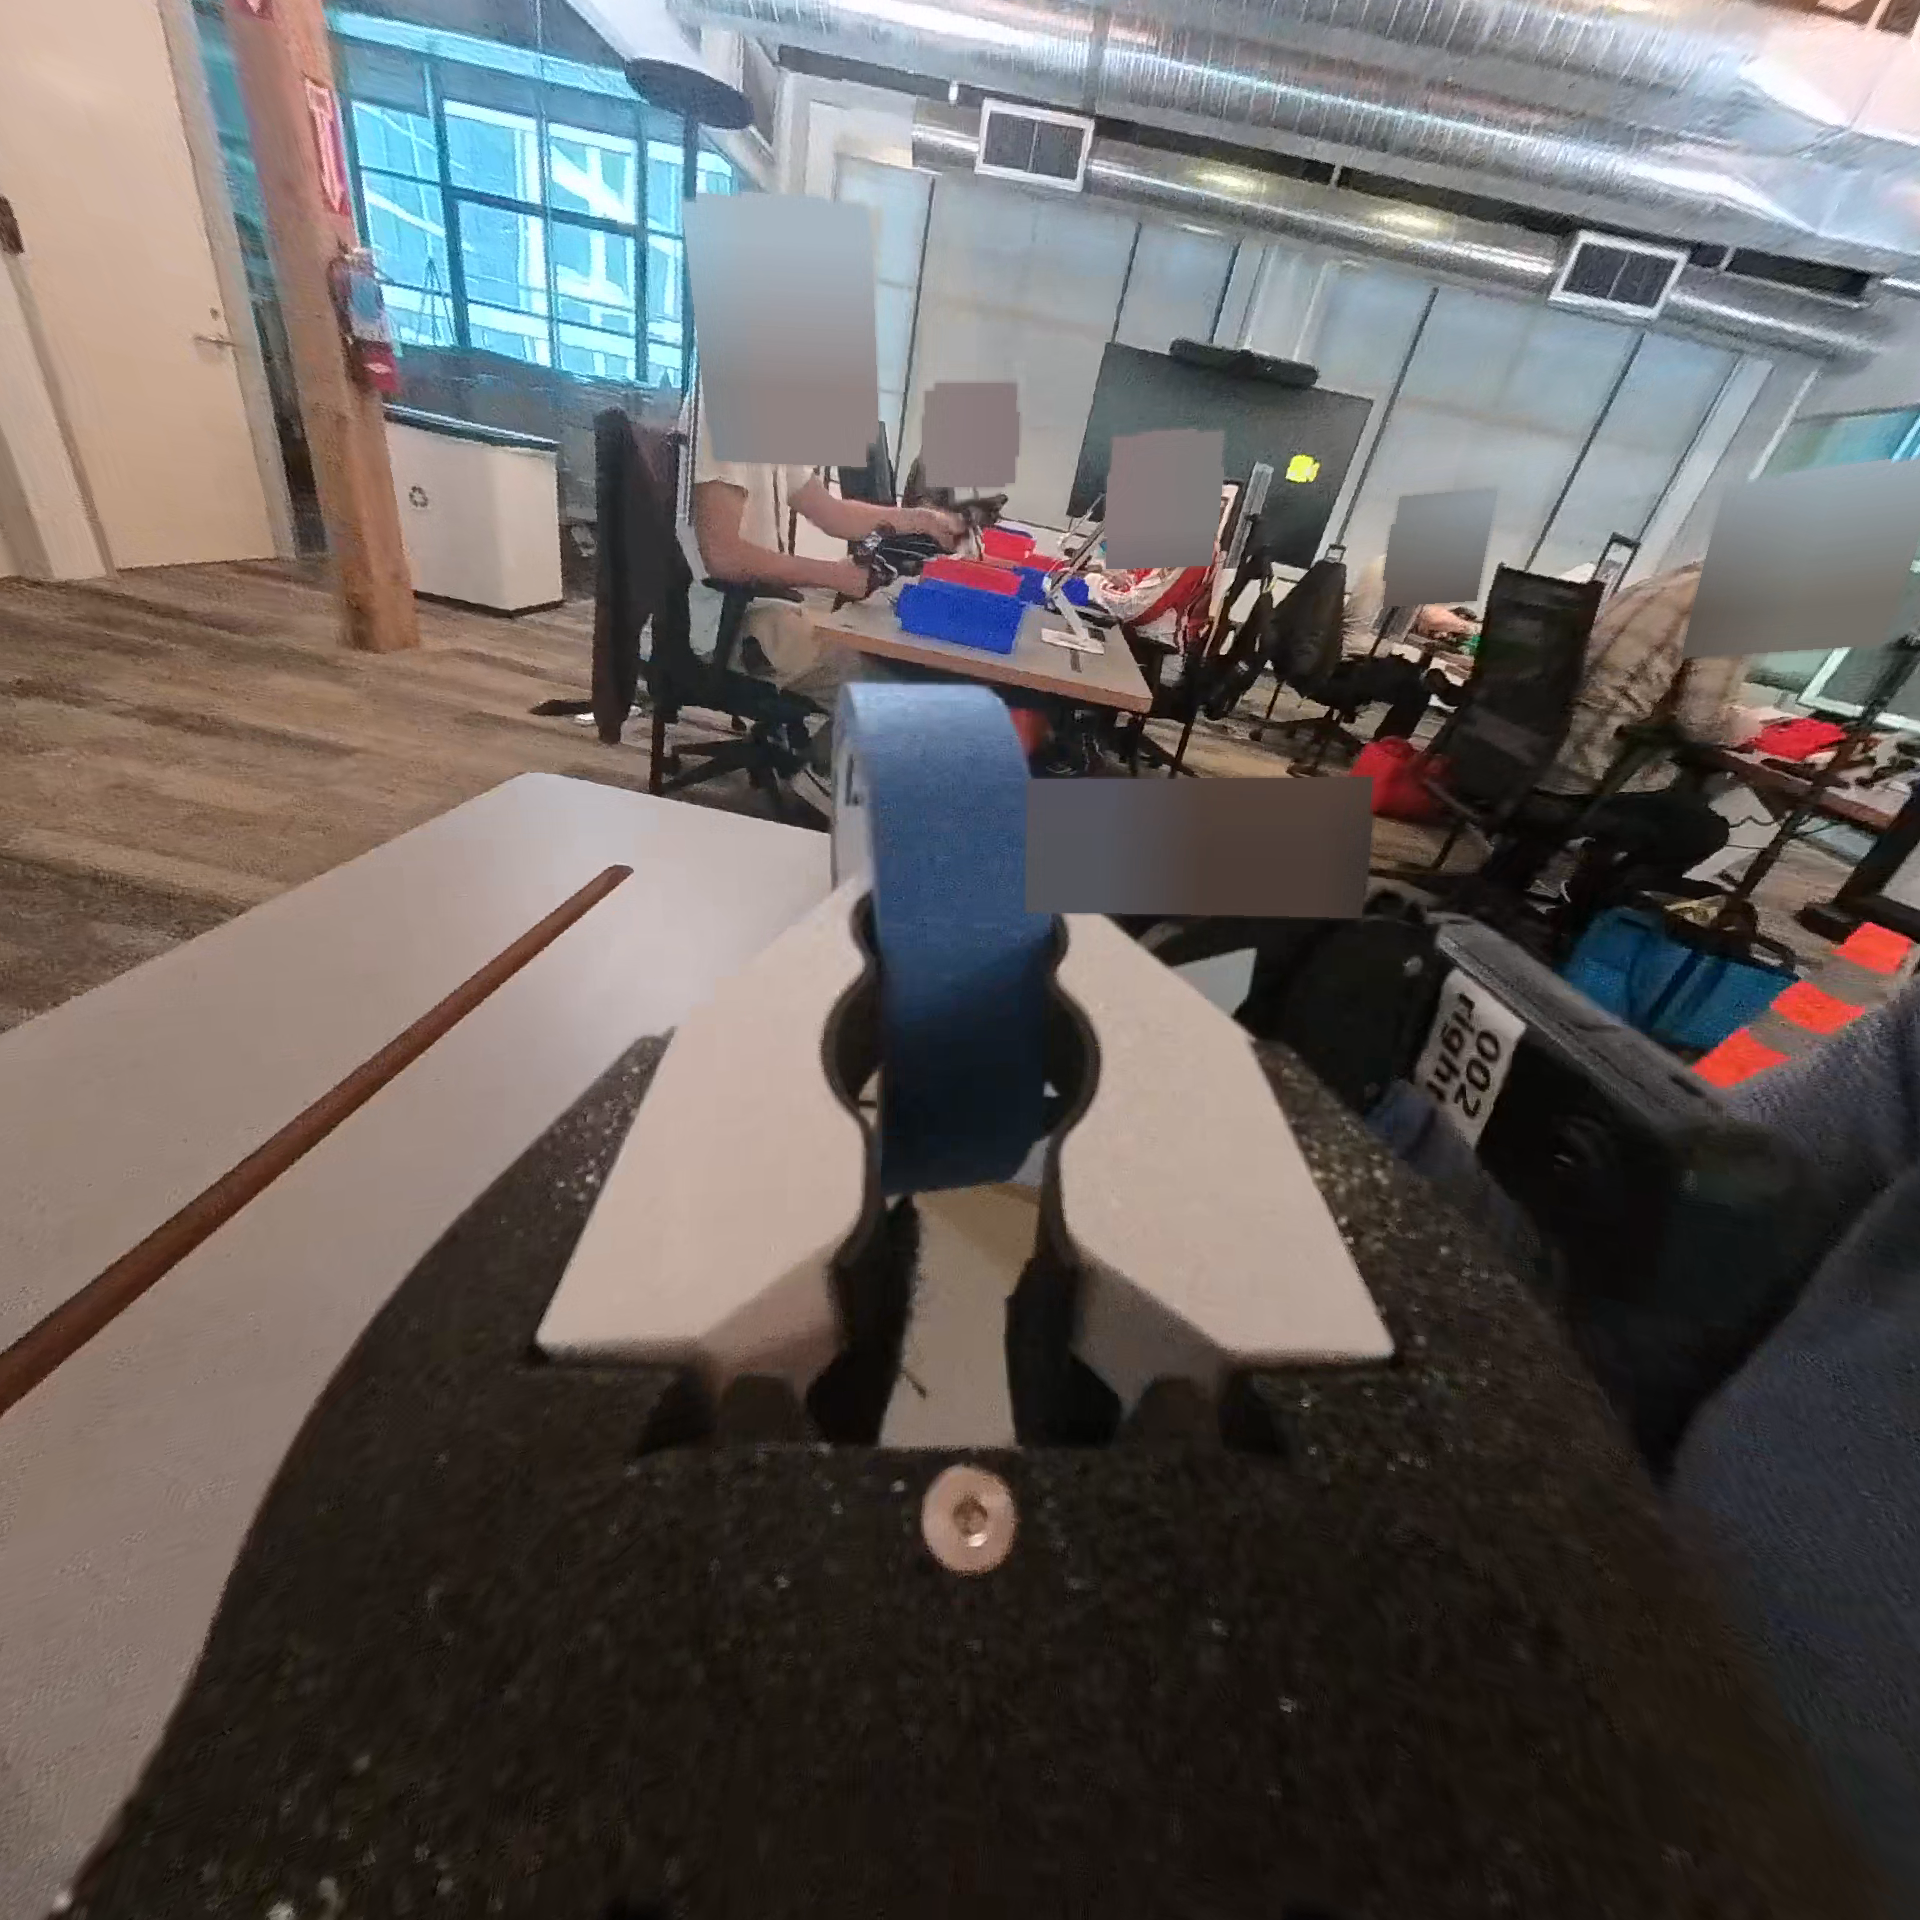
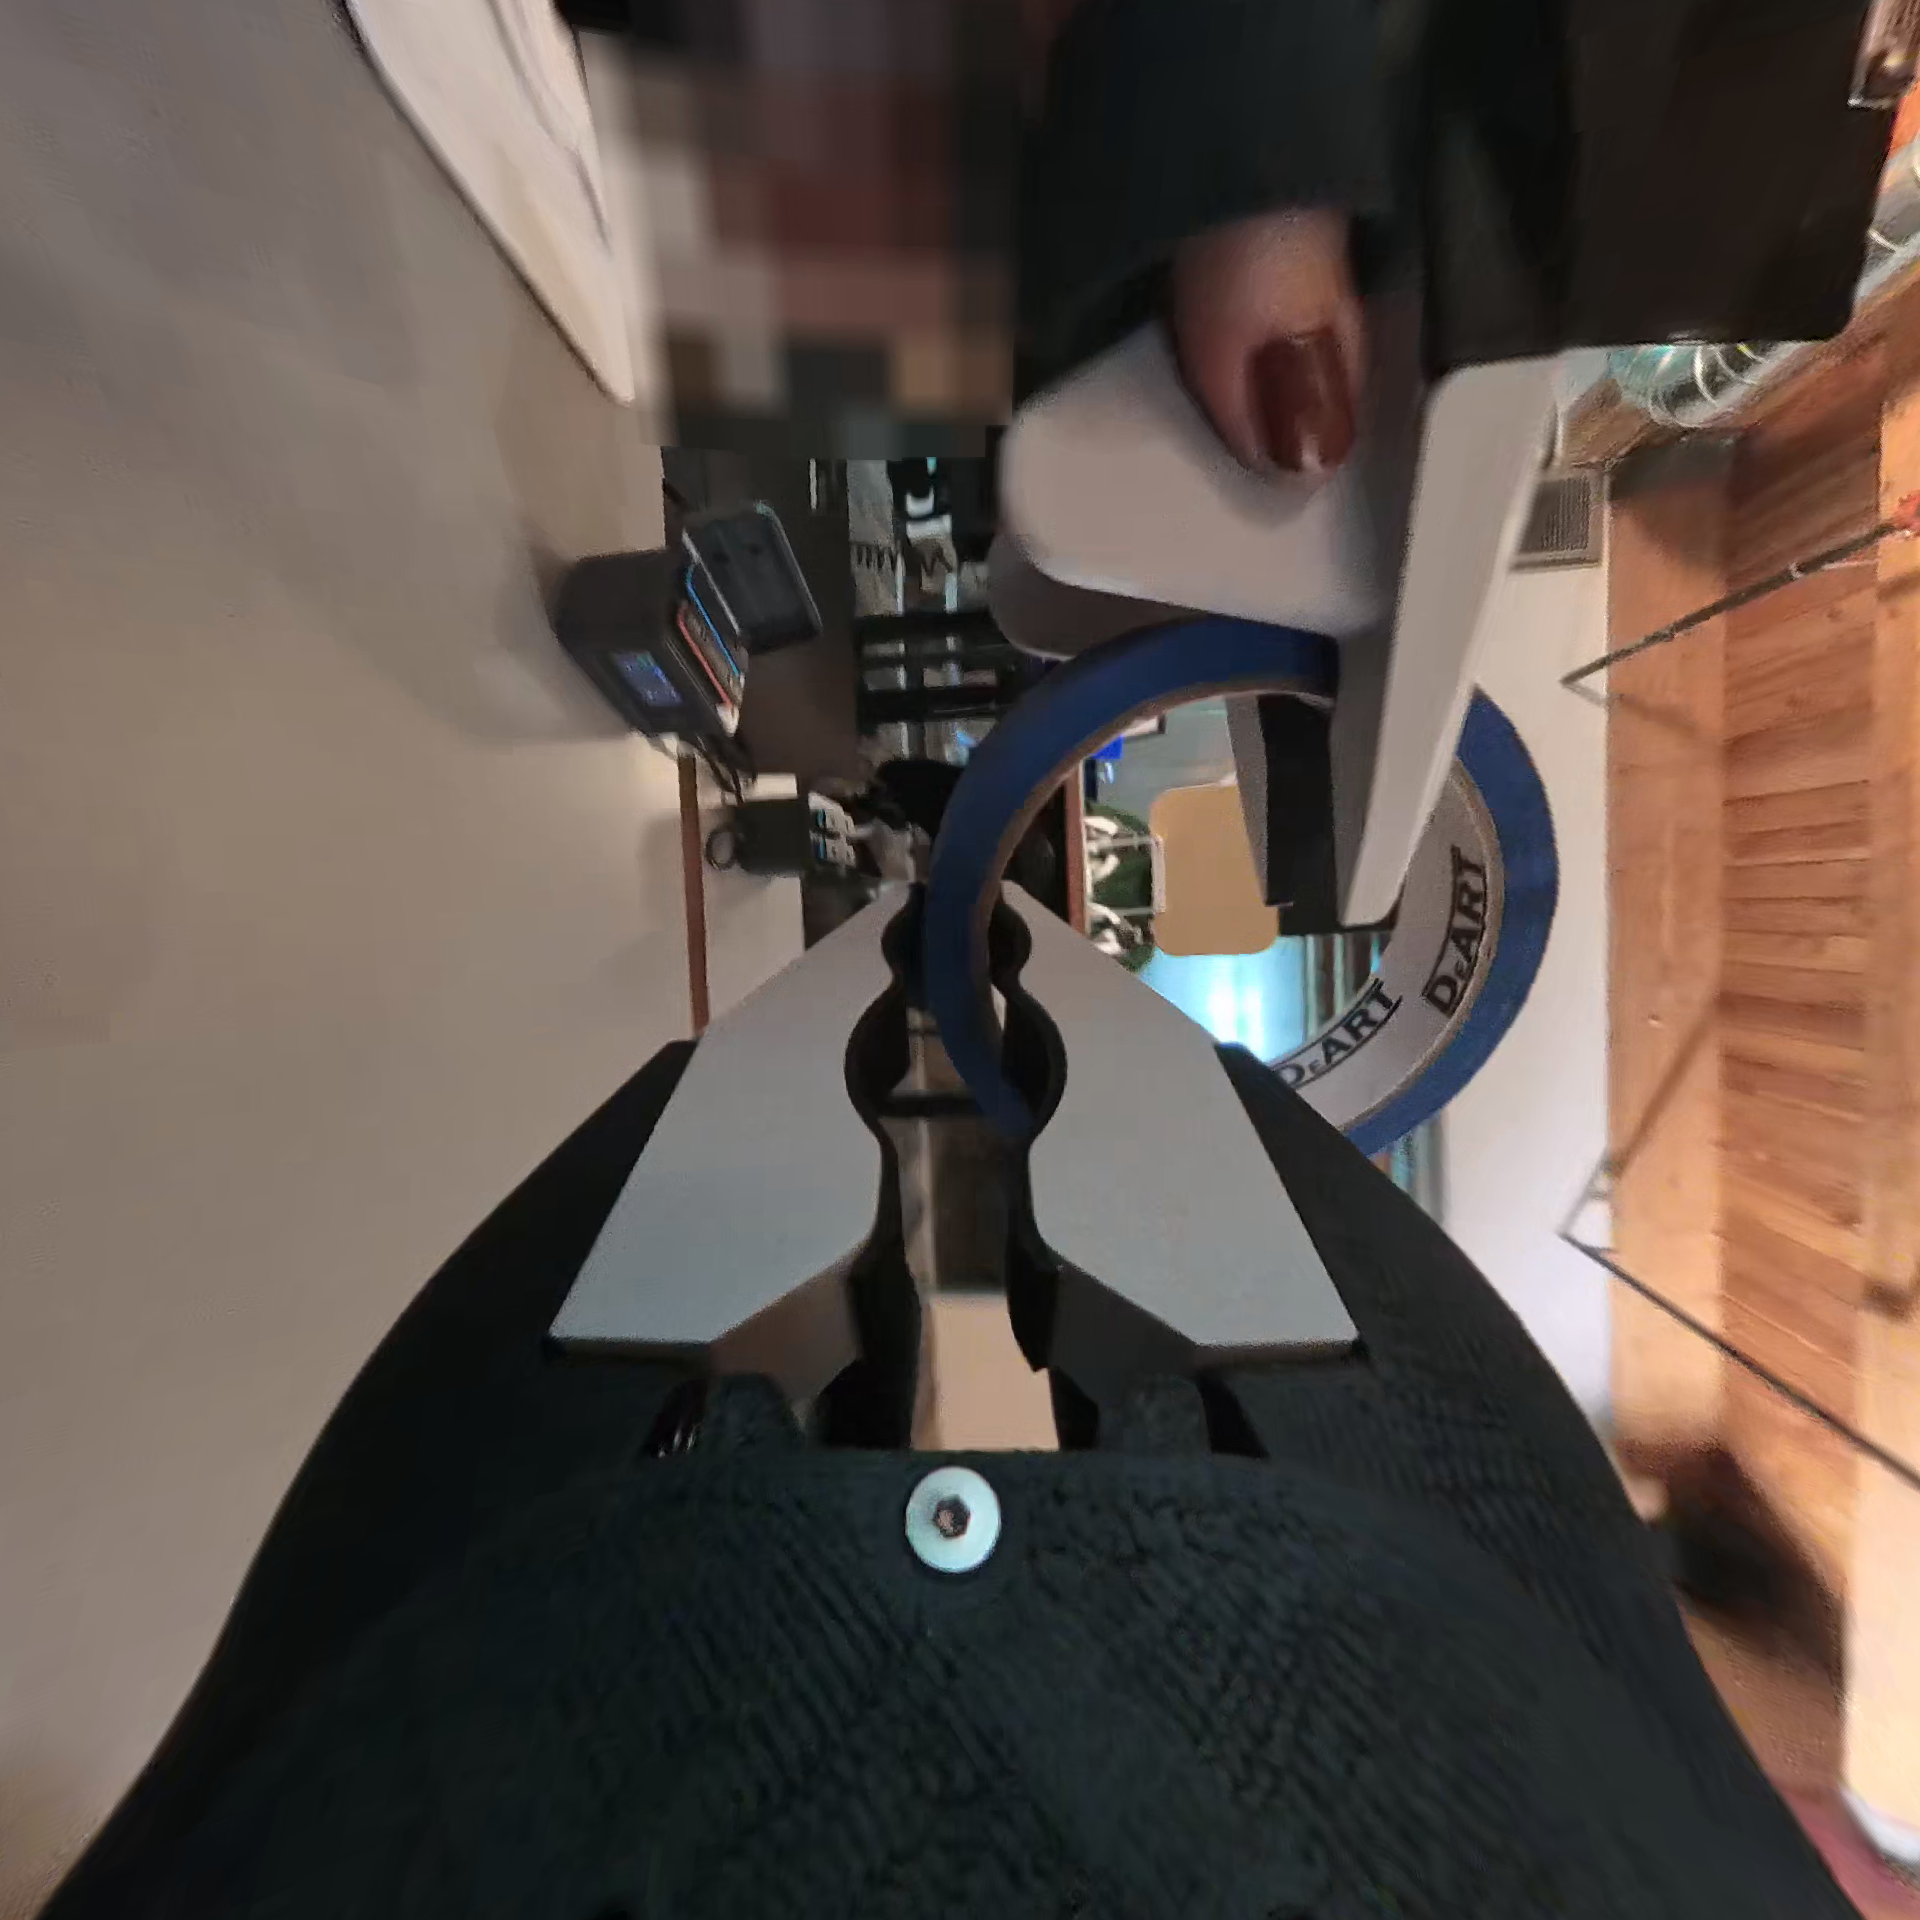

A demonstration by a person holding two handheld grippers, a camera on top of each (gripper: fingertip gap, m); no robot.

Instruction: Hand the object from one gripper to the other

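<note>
- Blue masking tape roll [image 2: 1455, 940] hangs in the air above the counter [image 1: 343, 997], gripped by both tongs.
- Left tongs [image 1: 961, 1049] clamp its band; right tongs [image 2: 961, 997] pinch the opposite rim.
- Risk: with 2 rigid grips, any twist could wrench it free, and the right's thin edge hold may slip on release.

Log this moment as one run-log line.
stage: handover mid-transfer | object: blue tape roll | left tool: clamped on roll | right tool: clamped on band | roll: held above table
</note>
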